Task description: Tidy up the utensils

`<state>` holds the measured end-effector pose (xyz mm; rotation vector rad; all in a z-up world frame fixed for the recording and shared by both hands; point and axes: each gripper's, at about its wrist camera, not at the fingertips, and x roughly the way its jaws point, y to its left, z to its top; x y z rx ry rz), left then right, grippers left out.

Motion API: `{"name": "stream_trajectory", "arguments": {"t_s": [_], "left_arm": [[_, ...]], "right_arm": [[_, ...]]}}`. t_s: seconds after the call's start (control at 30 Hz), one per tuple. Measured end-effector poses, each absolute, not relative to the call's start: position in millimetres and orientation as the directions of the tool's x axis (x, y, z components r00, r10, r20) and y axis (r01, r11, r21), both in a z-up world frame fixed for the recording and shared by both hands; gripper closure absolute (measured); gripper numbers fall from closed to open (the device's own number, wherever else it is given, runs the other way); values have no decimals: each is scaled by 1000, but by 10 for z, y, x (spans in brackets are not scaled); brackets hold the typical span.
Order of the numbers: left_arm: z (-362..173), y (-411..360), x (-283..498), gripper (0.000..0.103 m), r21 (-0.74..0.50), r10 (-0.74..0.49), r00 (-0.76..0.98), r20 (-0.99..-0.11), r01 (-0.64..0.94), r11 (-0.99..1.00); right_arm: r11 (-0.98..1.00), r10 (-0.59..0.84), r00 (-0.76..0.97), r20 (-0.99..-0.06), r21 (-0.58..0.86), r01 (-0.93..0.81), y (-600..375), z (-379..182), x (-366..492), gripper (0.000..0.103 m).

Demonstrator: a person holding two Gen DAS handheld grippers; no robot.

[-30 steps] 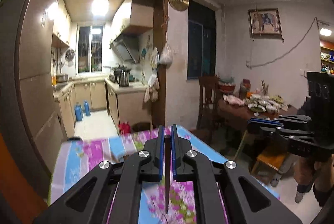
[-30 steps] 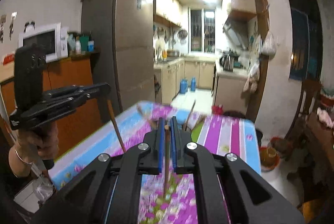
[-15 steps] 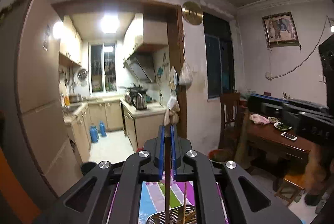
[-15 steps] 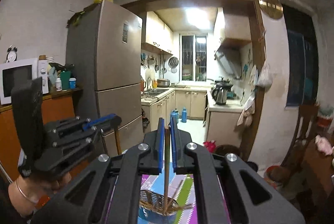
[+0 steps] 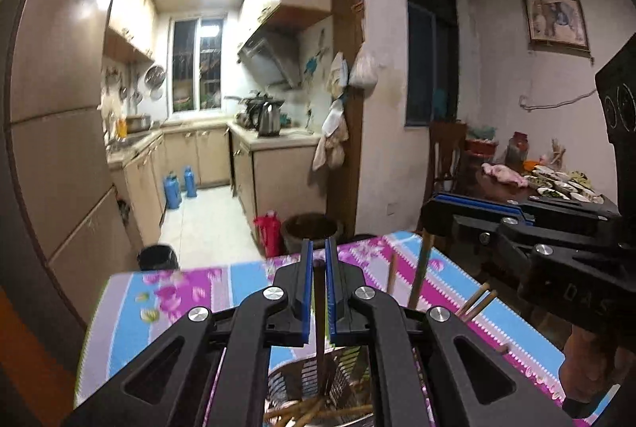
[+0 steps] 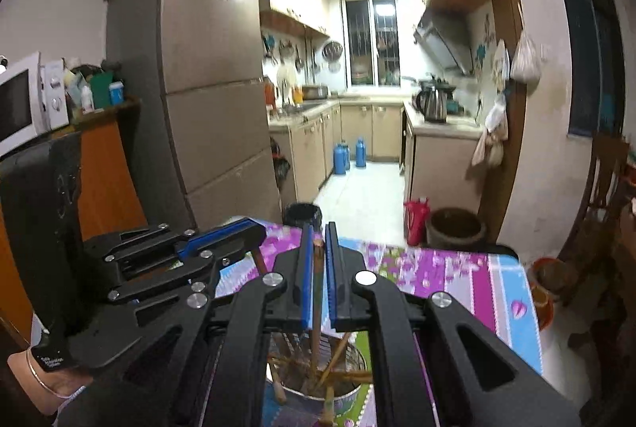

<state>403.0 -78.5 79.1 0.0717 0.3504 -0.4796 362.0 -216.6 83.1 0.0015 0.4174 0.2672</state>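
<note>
the left gripper (image 5: 317,256) is closed tight on a dark chopstick (image 5: 319,319). the stick hangs straight down from between the blue pads (image 5: 306,292), and its low end goes into a metal holder (image 5: 294,387) at 6 o'clock in the left view. more wooden chopsticks (image 5: 306,411) lie inside that holder.

the right gripper (image 6: 317,240) is also closed tight, on a brown chopstick (image 6: 316,307). this stick points down too, into the same holder (image 6: 349,393), which sits at 6 o'clock in the right view. a few other sticks (image 6: 338,351) lean this way and that in it, some poking out over the rim.

the holder stands on a table with a flowery cloth (image 5: 179,292) in pink, blue and purple stripes. in the left view, the right gripper (image 5: 429,220) shows at 3 o'clock with its stick (image 5: 419,276) hanging down over the cloth. two loose sticks (image 5: 477,301) show near it at 4 o'clock; where they rest i cannot tell. in the right view, the left gripper (image 6: 254,232) shows at 9 o'clock, with a hand (image 6: 43,375) under it at 8 o'clock that wears a thin bracelet.

past the table, at 12 o'clock, is a bright kitchen with a kettle (image 6: 433,105) on the counter. a tall fridge (image 6: 206,89) stands at 10 o'clock in the right view.
</note>
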Motion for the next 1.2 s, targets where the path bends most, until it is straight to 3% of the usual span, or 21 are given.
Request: {"name": "stream_trajectory", "arguments": {"t_s": [0.1, 0.2, 0.27, 0.3, 0.33, 0.37, 0.4, 0.43, 0.5, 0.57, 0.6, 0.67, 0.73, 0.83, 0.97, 1.2], "left_arm": [[690, -761, 4021, 95, -8, -426, 827, -367, 455, 890], [739, -694, 3912, 93, 9, -395, 850, -349, 425, 905], [860, -654, 3777, 75, 39, -338, 886, -317, 368, 929], [935, -607, 3664, 60, 63, -296, 914, -278, 325, 944], [1006, -580, 3556, 40, 83, -267, 933, -241, 294, 952], [1076, -556, 3414, 29, 110, -229, 954, -195, 253, 961], [1121, -539, 3298, 17, 134, -191, 969, -159, 213, 968], [1174, -523, 3087, 14, 170, -136, 986, -93, 150, 974], [1224, -510, 2808, 6, 206, -100, 994, -36, 106, 973], [1230, -521, 2573, 4, 215, -56, 998, -11, 57, 975], [1216, -521, 2436, 4, 216, -29, 1000, 0, 29, 976], [1189, -569, 2245, 4, 207, 39, 999, 14, -41, 977], [1103, -557, 2054, 4, 183, 92, 995, -26, -86, 979], [993, -536, 1833, 4, 114, 47, 991, -128, -32, 993], [837, -570, 1451, 4, 132, 13, 992, -127, 4, 991], [638, -701, 1141, 4, 141, -12, 994, -111, 27, 990]], "right_arm": [[969, 239, 880, -411, 42, -244, -2123, 783, 3599, 95], [970, 239, 900, -365, 57, -235, -2176, 905, 3445, 95], [970, 244, 915, -320, 74, -233, -2242, 1031, 3321, 95], [971, 239, 928, -285, 69, -229, -2273, 1129, 3193, 94], [971, 237, 938, -251, 61, -230, -2297, 1213, 3051, 87], [971, 239, 948, -212, 56, -233, -2323, 1289, 2859, 80], [971, 238, 955, -176, 57, -231, -2350, 1338, 2687, 55], [972, 235, 962, -141, 51, -230, -2370, 1367, 2504, 36], [973, 231, 968, -96, 15, -230, -2354, 1369, 2148, 32], [979, 202, 978, -59, -17, -203, -2335, 1302, 1806, 18], [981, 189, 981, -41, -26, -190, -2330, 1266, 1676, 5], [986, 162, 987, 2, -41, -162, -2305, 1116, 1322, 5], [987, 156, 988, -18, -27, -156, -2296, 997, 1158, 5], [996, 87, 993, -76, 6, -87, -2311, 794, 932, 5], [998, -52, 996, -73, 19, 53, -2363, 605, 618, 5], [987, -161, 985, -55, -21, 160, -2408, 403, 410, 5]]}}
